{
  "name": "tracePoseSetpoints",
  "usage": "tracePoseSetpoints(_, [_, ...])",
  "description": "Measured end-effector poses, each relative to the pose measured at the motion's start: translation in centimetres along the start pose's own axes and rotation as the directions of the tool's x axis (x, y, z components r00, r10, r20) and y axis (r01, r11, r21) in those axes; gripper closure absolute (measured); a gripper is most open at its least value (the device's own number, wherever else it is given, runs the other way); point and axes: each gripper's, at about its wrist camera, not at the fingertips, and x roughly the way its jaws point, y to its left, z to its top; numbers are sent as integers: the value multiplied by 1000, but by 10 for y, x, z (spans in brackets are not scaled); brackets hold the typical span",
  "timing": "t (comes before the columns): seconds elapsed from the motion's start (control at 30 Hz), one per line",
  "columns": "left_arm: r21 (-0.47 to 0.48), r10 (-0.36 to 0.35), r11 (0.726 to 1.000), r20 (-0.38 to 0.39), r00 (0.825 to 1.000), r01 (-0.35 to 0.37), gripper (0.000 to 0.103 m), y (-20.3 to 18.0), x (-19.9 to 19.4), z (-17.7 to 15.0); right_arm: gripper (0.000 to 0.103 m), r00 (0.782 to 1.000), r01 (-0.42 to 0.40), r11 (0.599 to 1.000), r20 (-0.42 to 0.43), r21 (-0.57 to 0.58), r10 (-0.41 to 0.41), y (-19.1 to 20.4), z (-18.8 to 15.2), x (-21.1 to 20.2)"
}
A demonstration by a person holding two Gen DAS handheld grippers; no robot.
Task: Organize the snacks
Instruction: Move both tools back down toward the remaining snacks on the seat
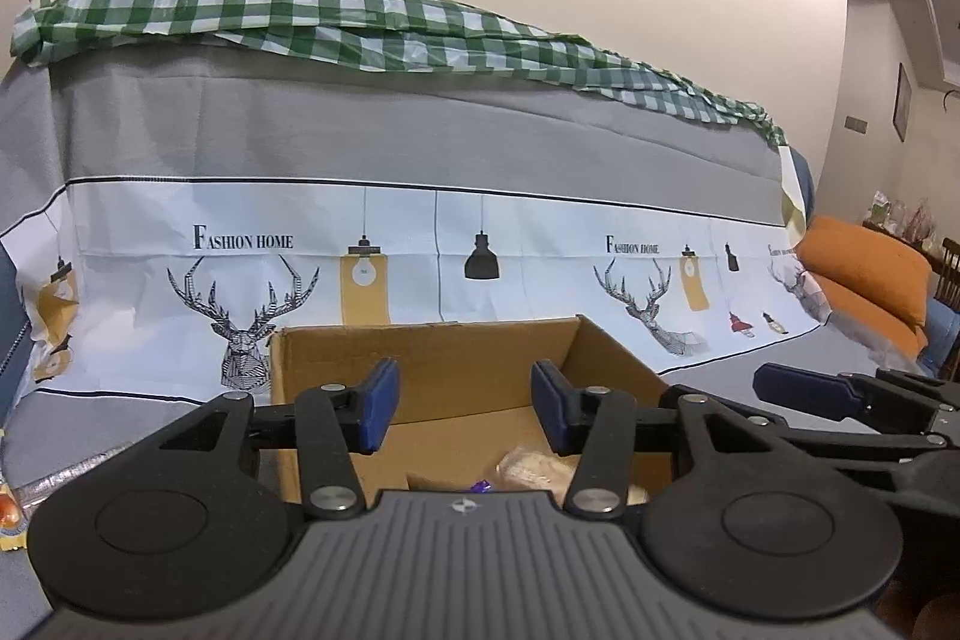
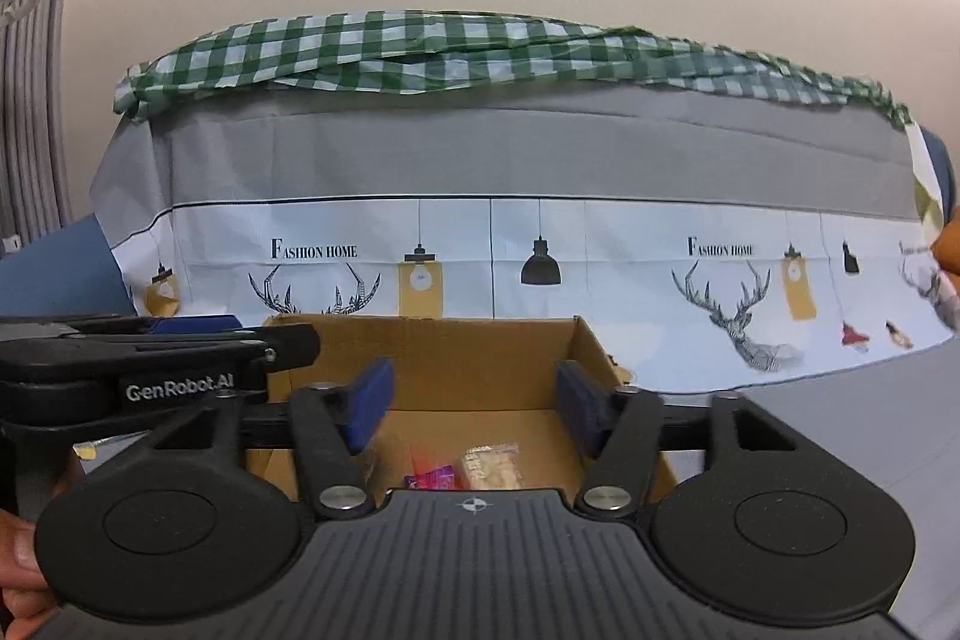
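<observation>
Both claws hang released and empty over the box [image 2: 480,358], which fills the lower centre of each view. The left gripper [image 1: 465,403] and right gripper [image 2: 474,409] have their jaws spread wide, nothing between them. On the box floor, low in the right view, lie a clear-wrapped biscuit pack [image 2: 489,465] and a small purple packet [image 2: 433,478], just beside each other. Both look light, crinkly and slippery. The biscuits probably crush easily, so pinch gently across the short sides. The purple packet is best taken by its sealed edge.
</observation>
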Motion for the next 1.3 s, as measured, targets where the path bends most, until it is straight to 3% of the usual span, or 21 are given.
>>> tracePoseSetpoints(0.47, [71, 98, 992, 67, 993, -103, 49, 25, -29, -10, 34, 997, -54, 998, -53, 37, 56, 19, -4, 6])
tracePoseSetpoints(0.7, [92, 130, 986, 126, 983, -142, 45, 45, -71, -14, 34, 992, -119, 986, -23, 121, 123, 35, -4, -4])
tracePoseSetpoints(0.87, [76, 177, 979, 144, 974, -189, 39, 65, -98, -13, 26, 984, -176, 965, 15, 194, 176, 48, -5, -10])
tracePoseSetpoints(1.07, [1, 232, 972, 101, 967, -233, 35, 94, -107, -11, 26, 985, -163, 974, 84, 156, 151, 62, 0, -25])
tracePoseSetpoints(1.17, [-40, 219, 975, 4, 976, -219, 34, 109, -92, -6, 26, 979, -201, 960, 70, 195, 191, 59, 2, -22])
tracePoseSetpoints(1.3, [-113, 216, 967, -114, 970, -229, 49, 138, -58, 7, 26, 980, -199, 961, 11, 189, 201, 62, 1, -12])
